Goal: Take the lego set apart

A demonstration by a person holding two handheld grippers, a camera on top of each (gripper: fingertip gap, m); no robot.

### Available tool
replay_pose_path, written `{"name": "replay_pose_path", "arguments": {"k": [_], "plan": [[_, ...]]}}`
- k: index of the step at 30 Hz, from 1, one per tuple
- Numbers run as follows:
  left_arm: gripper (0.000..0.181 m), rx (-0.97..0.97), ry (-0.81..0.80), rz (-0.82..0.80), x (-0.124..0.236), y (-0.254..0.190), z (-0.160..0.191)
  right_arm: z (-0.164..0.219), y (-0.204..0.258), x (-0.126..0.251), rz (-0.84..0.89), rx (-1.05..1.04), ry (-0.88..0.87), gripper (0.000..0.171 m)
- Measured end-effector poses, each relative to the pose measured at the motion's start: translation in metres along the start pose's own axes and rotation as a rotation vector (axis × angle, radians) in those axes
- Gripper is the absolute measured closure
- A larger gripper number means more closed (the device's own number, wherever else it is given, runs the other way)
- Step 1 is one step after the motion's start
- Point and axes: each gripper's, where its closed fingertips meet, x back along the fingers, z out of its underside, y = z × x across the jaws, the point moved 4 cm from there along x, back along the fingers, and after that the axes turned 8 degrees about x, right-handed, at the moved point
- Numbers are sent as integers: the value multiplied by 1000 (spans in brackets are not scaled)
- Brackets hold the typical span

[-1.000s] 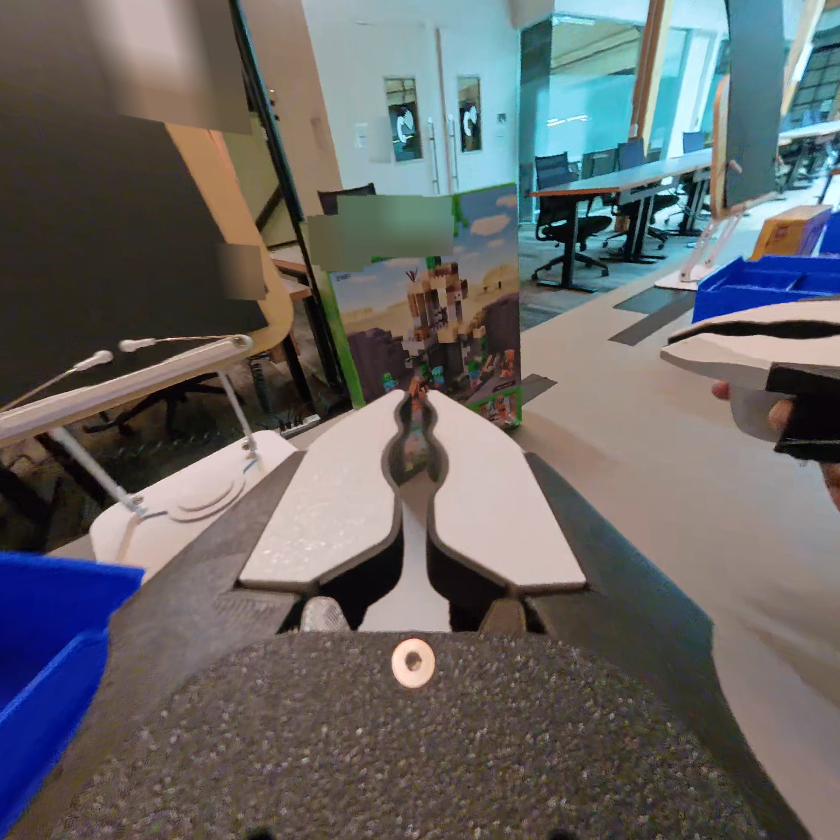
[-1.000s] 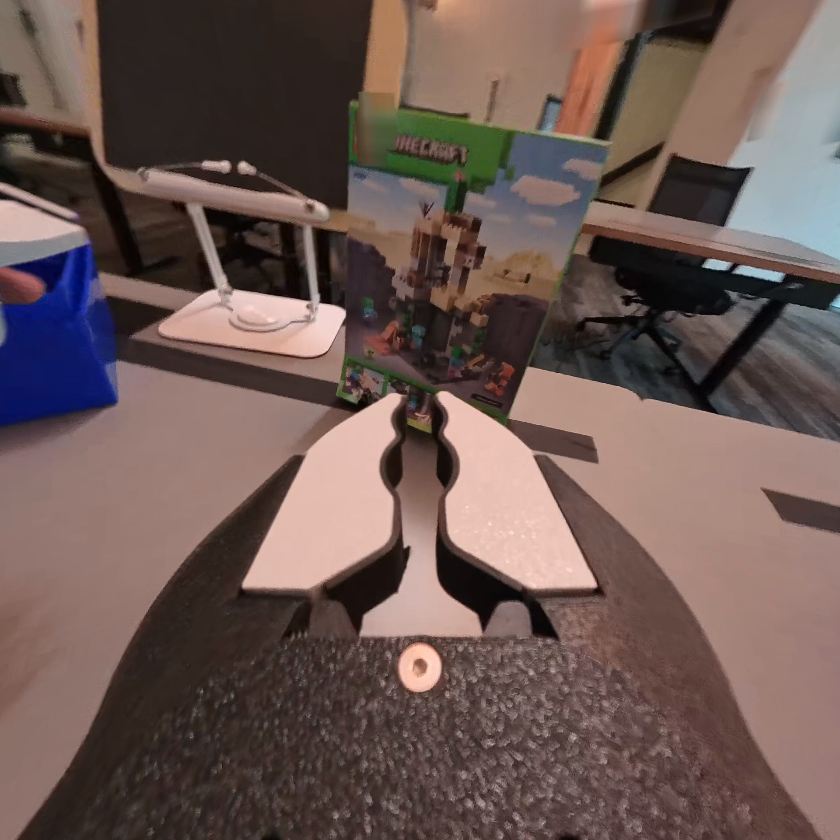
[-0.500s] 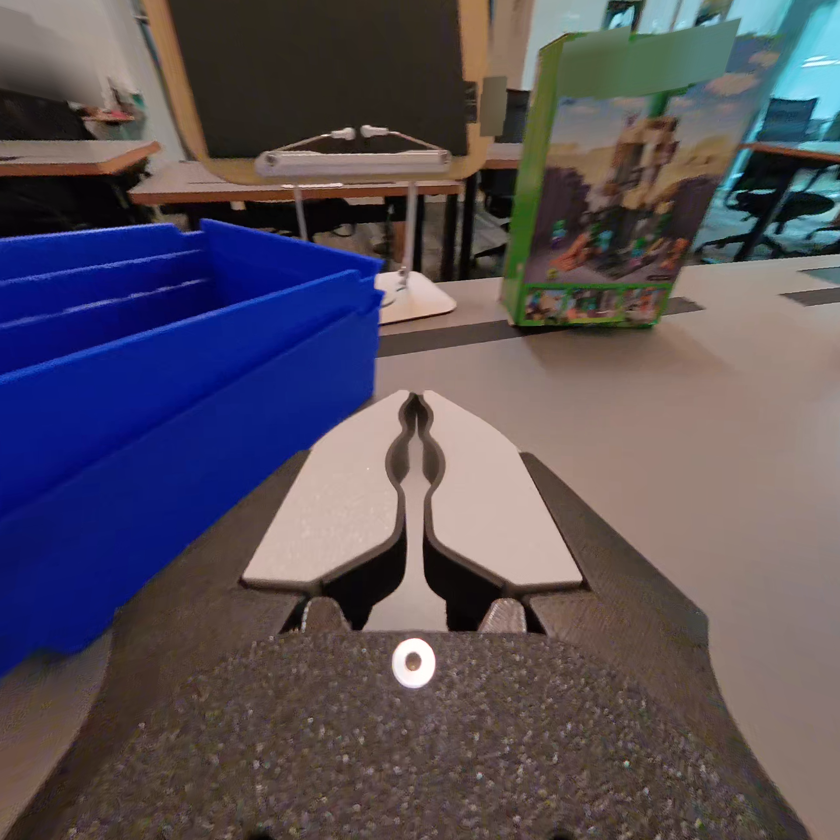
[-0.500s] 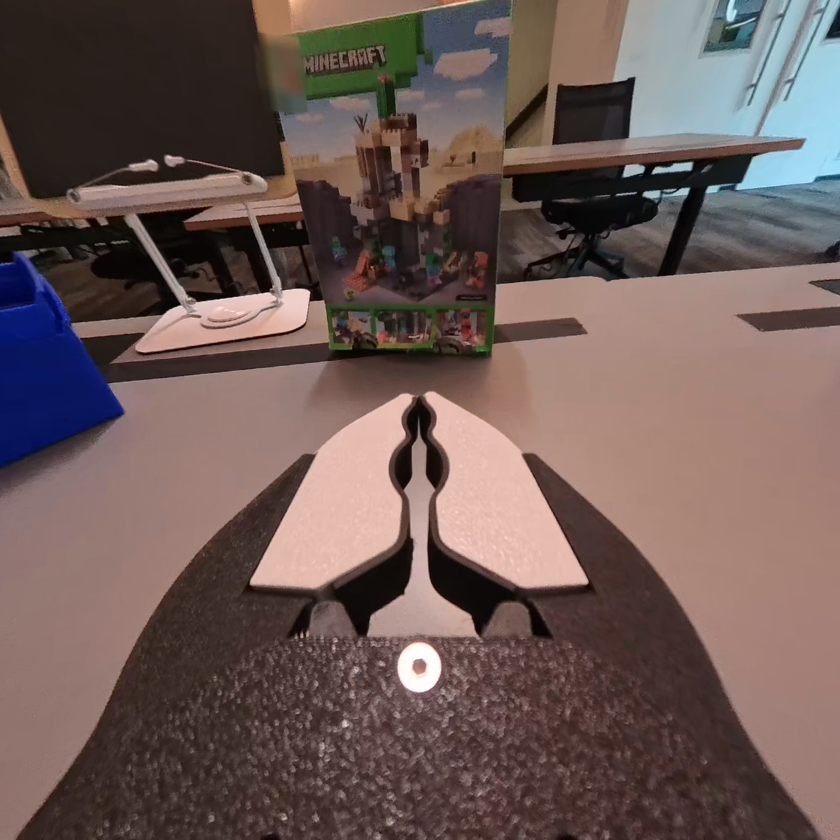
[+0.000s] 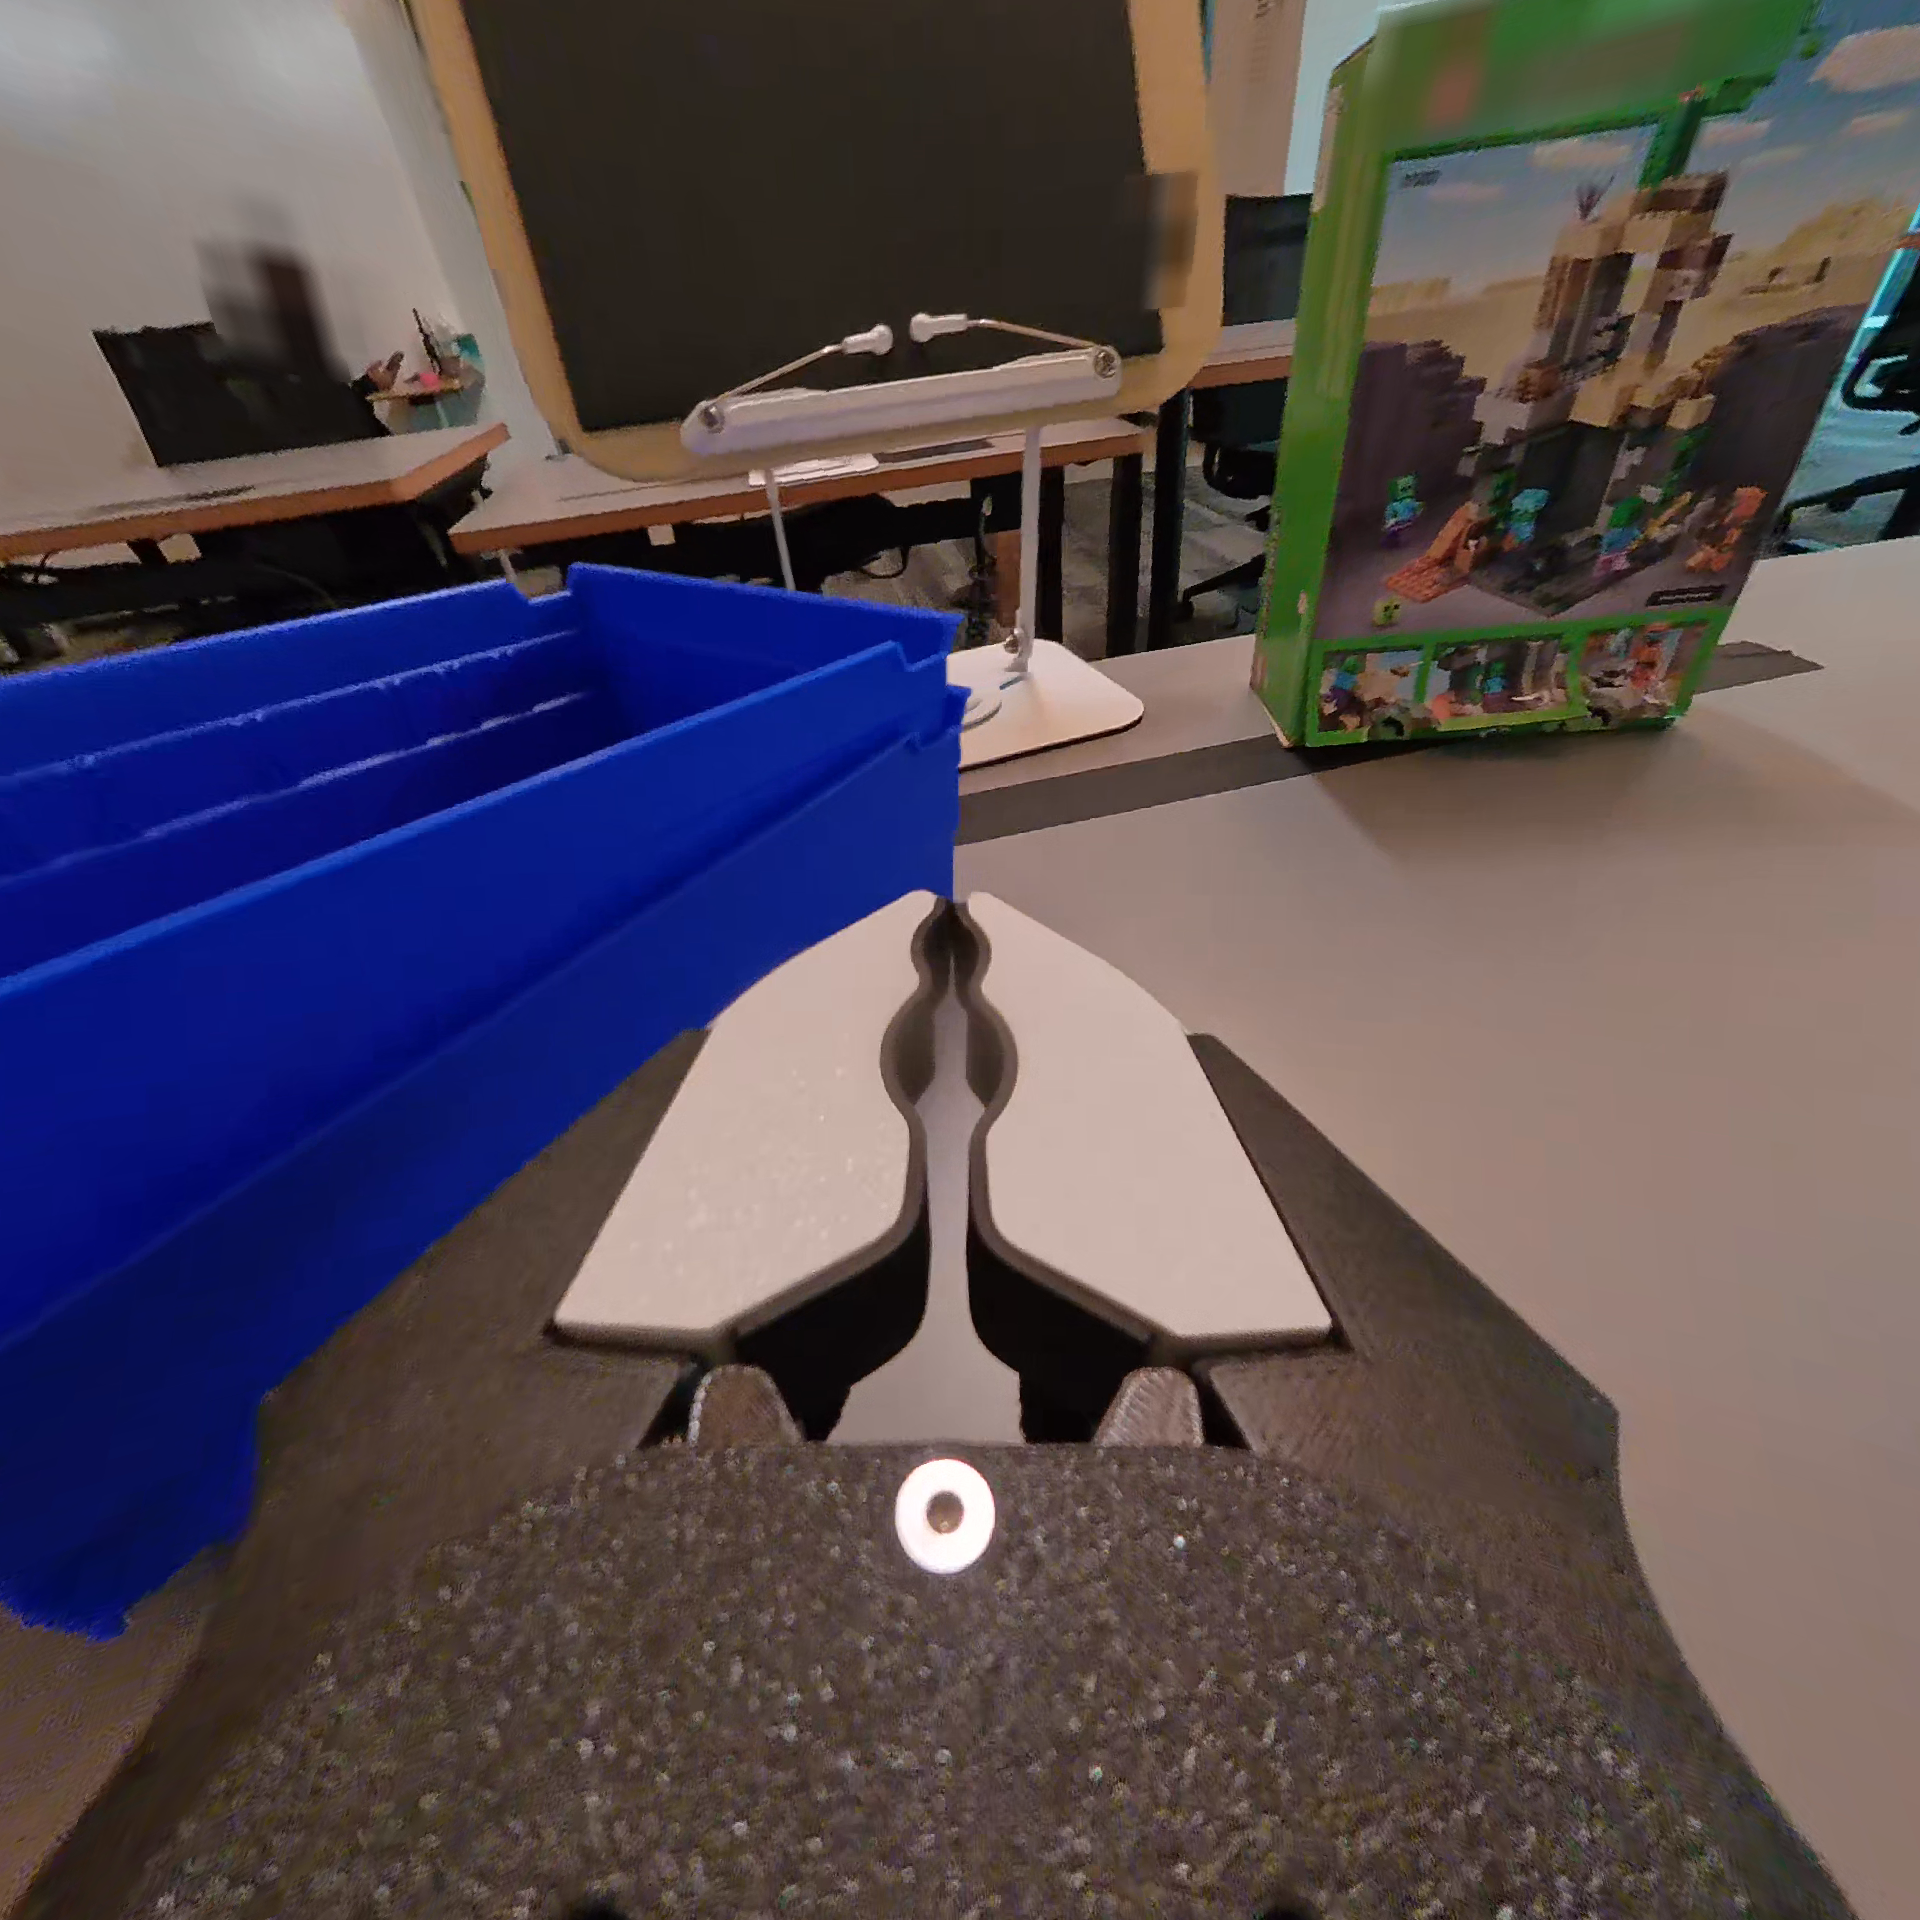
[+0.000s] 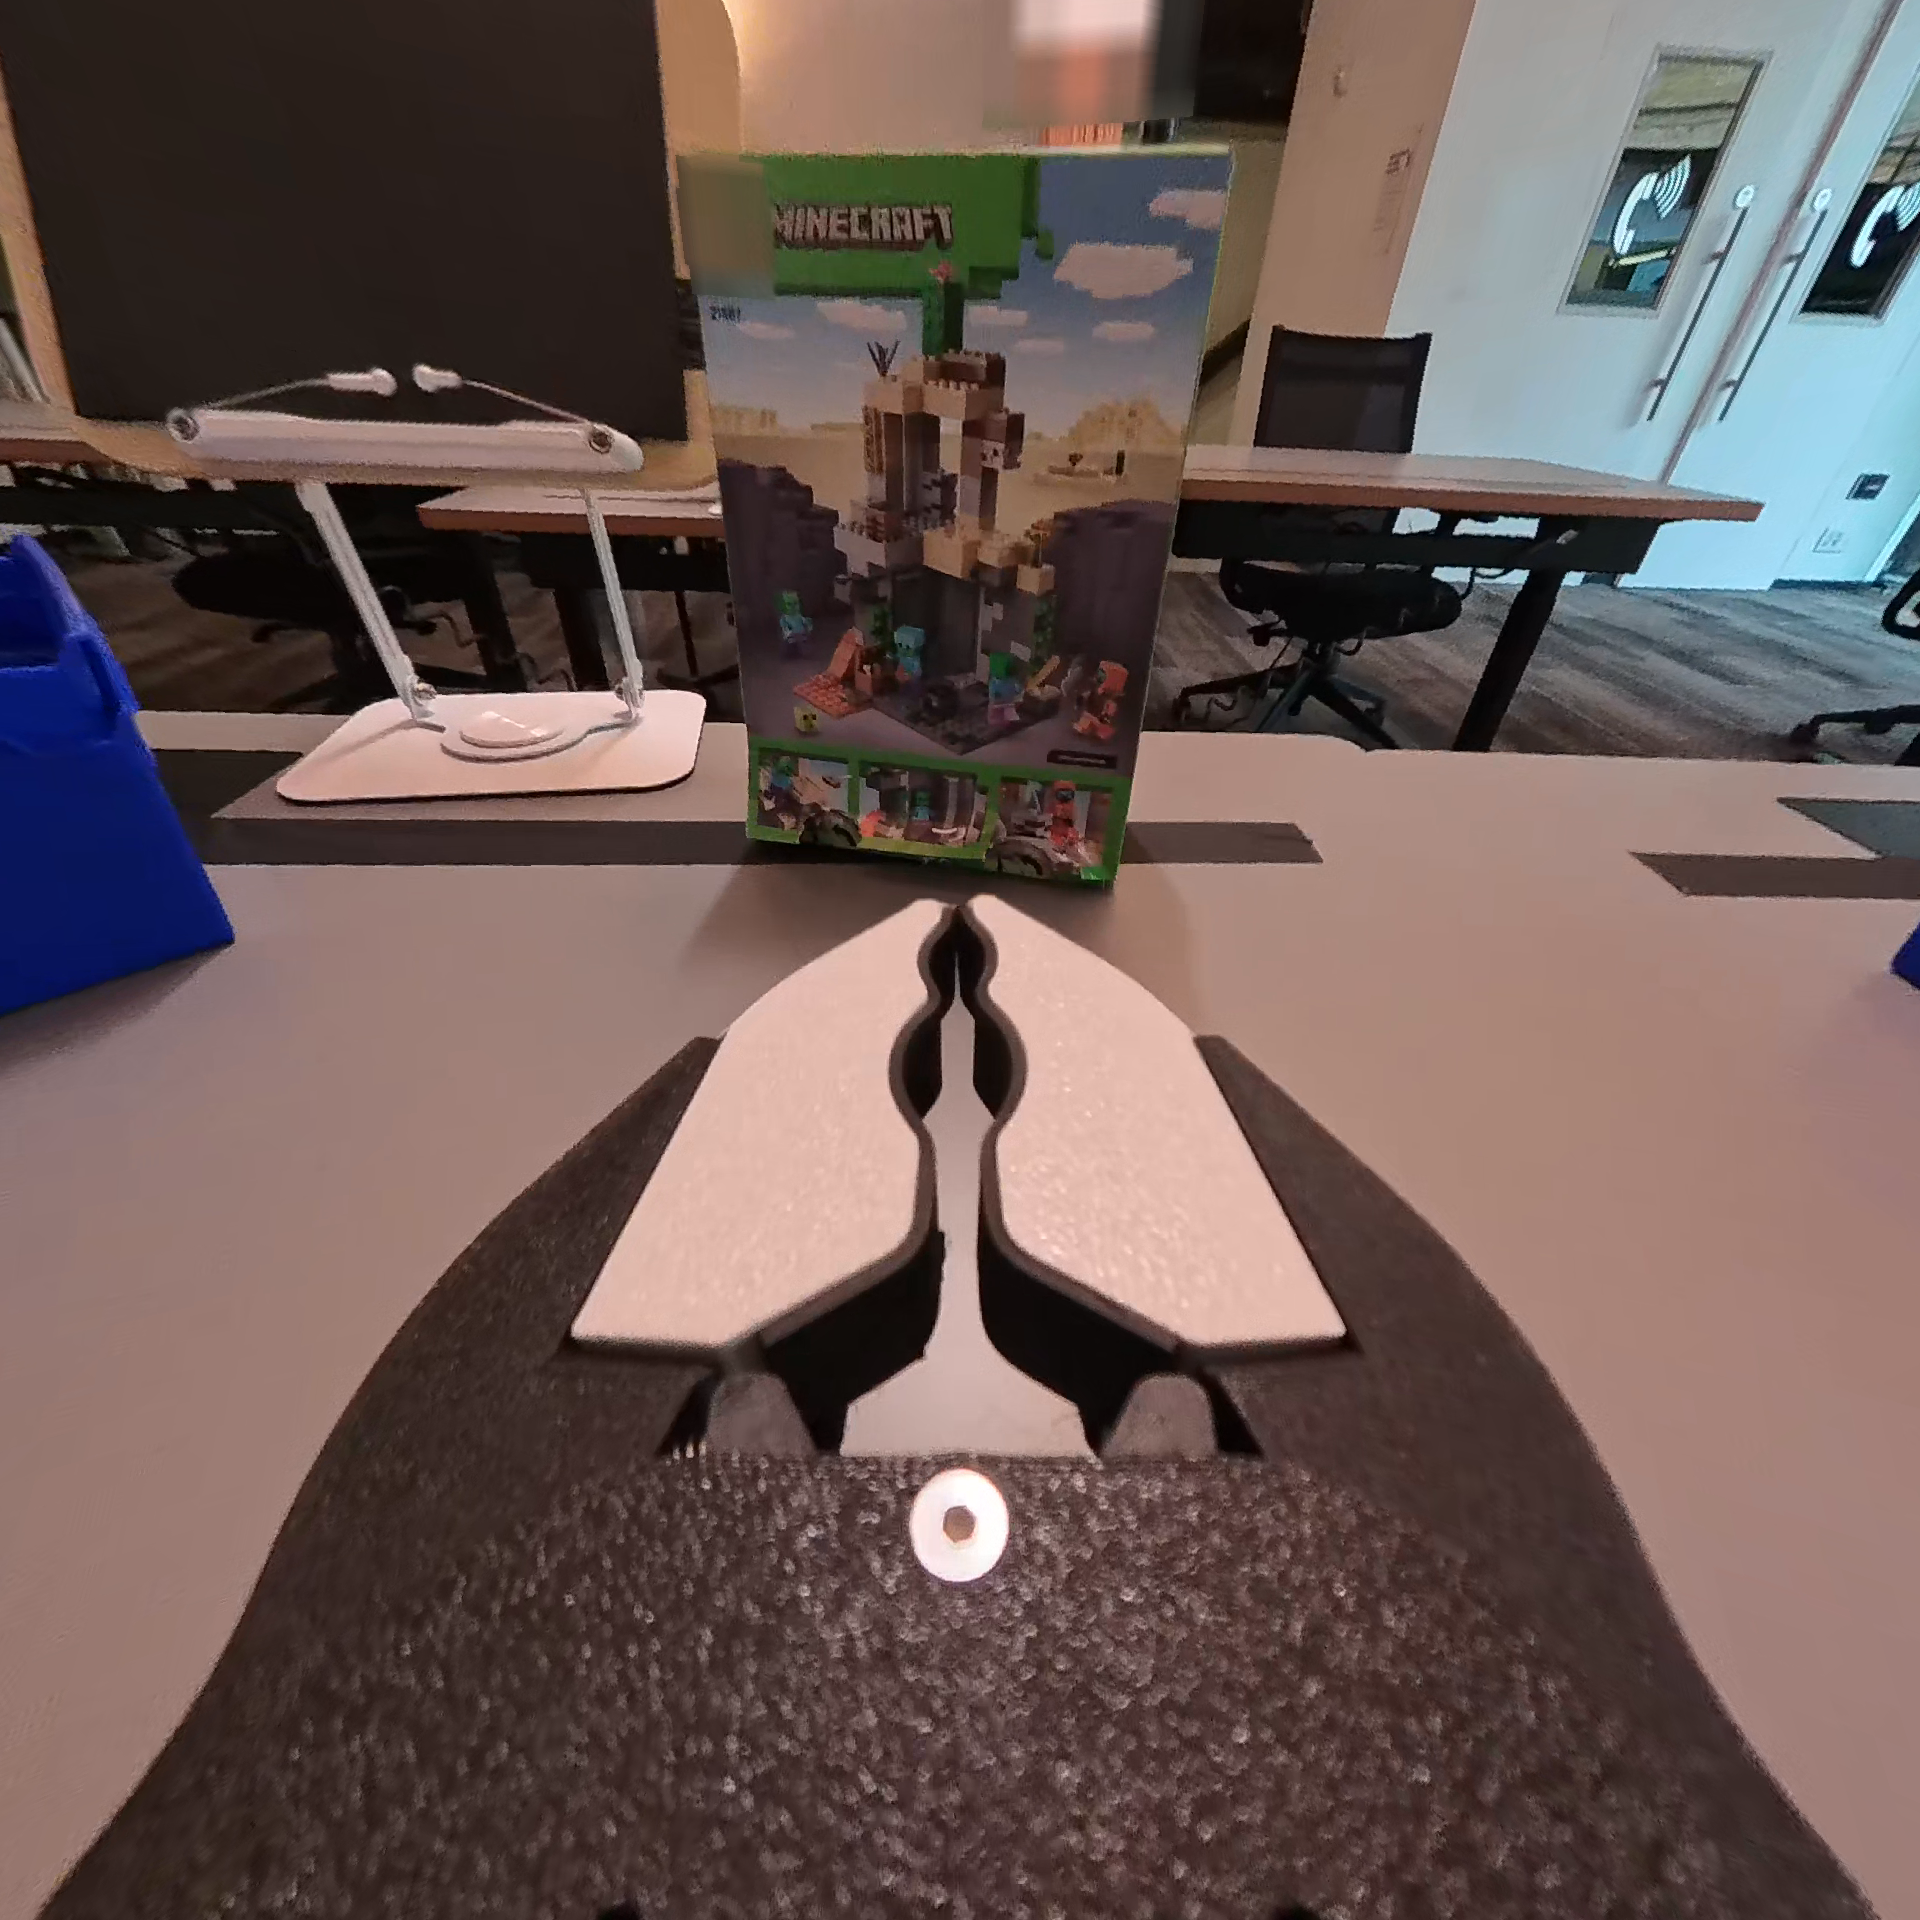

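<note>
From the left edge of my feeds, I see one blue bin (image 5: 436,883) with lengthwise dividers sitting on the counter (image 5: 1507,1039); its near corner is just beside the tip of my left tool (image 5: 951,914), which is closed on nothing, tips meeting. In the right wrist view a sliver of another blue thing (image 6: 1907,961) shows at the far right edge; I cannot tell what it is. Next comes one white stand (image 5: 935,416) with two thin legs on a flat base, behind the bin's far end. Then the lego set box (image 6: 956,520), one of them, standing upright on its short end at the back of the counter, across a dark strip (image 6: 1226,842).

My right tool (image 6: 958,914) is also closed and empty, hovering above bare counter. The box lies straight ahead of it, front face square to that camera, its long axis vertical, apart from the tips with open counter between. From the left tool the same box sits ahead and off to the right, showing one narrow green side as well as its front. So I judge the right tool the nearer and better lined up.

I can see no built model or loose bricks in either view, only the box. My guess is the task has barely begun and the box must be reached first. Both tools would need opening before gripping it.
</note>
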Motion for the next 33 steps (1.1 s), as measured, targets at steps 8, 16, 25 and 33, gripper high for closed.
{"name": "replay_pose_path", "arguments": {"k": [8, 16, 25, 33], "plan": [[181, -47, -8, 62, -4, -31, -1, 2, -1, 3, -4, 9, 7, 171], [181, -81, -18, 151, -10, -76, 0, 7, -2, 4, -5, 16, 23, 171], [181, -147, -21, 252, -35, -134, 2, 5, -8, 7, 32, 13, 14, 171], [181, -158, -29, 302, -42, -154, -2, 8, -2, 5, 35, 50, 27, 171]]}}
